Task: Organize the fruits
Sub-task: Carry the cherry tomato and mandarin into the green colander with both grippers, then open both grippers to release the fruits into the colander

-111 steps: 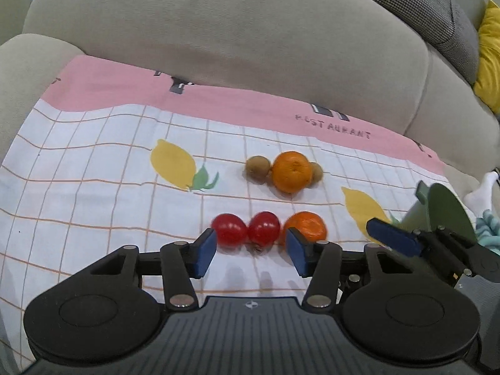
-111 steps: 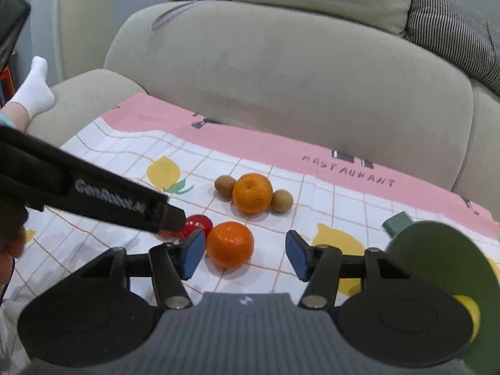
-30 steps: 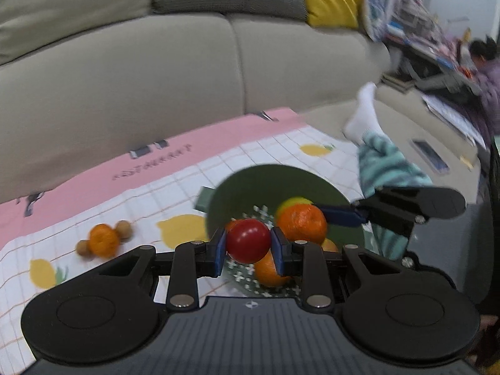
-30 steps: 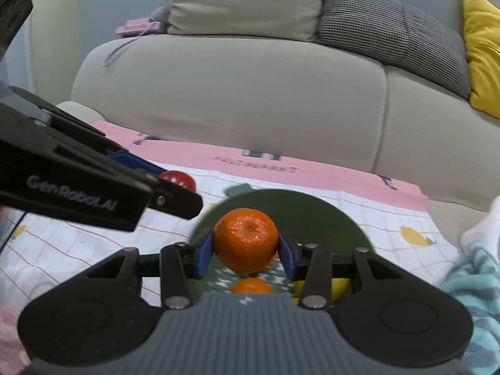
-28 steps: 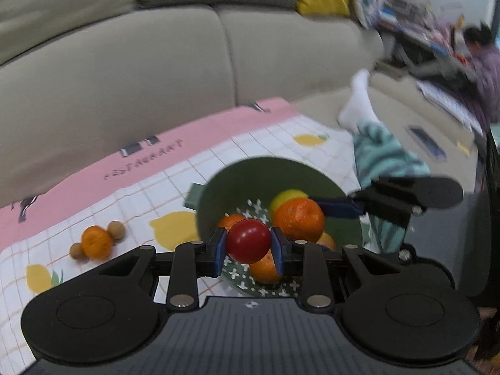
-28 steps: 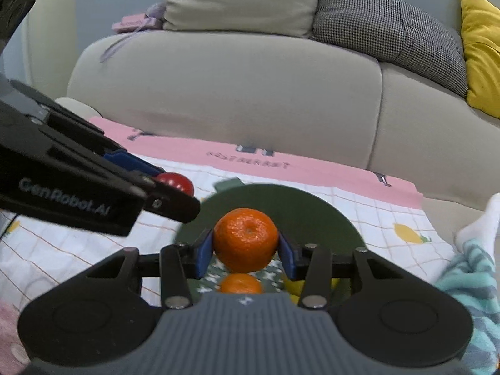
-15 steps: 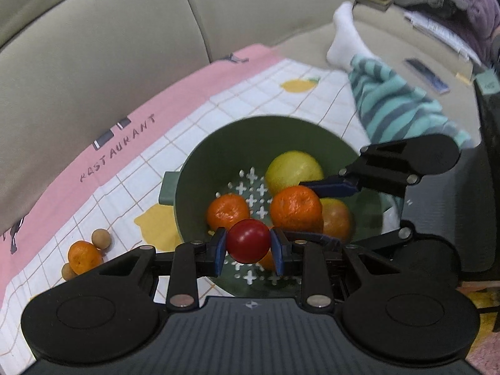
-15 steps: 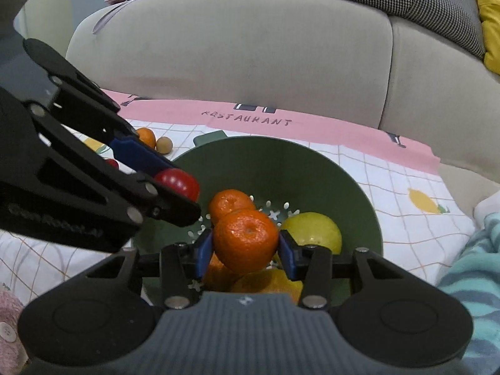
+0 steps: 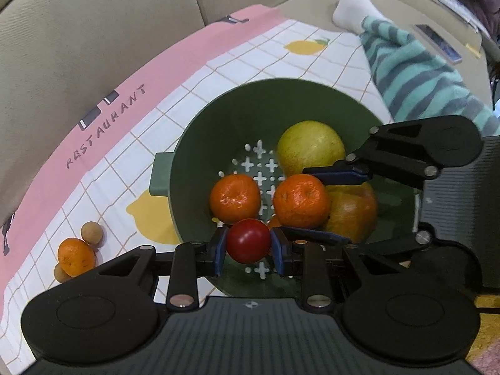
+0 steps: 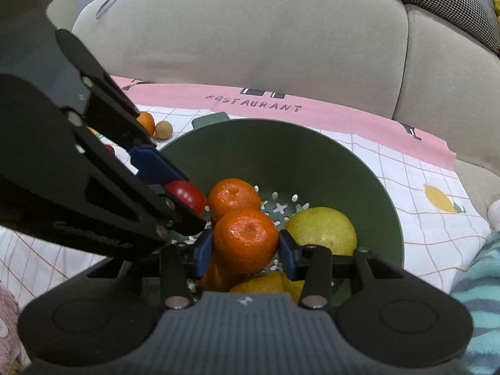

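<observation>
The left gripper (image 9: 249, 246) has its fingers closed on a red tomato (image 9: 248, 240) above the near rim of the green colander (image 9: 200, 143). The right gripper (image 10: 246, 251) clamps a tangerine (image 10: 246, 240) over the colander's middle. Inside lie another tangerine (image 9: 235, 197), a yellow-green fruit (image 9: 311, 145) and an orange-yellow fruit (image 9: 353, 212), half hidden by the right gripper. One more small orange piece underneath is too covered to identify.
</observation>
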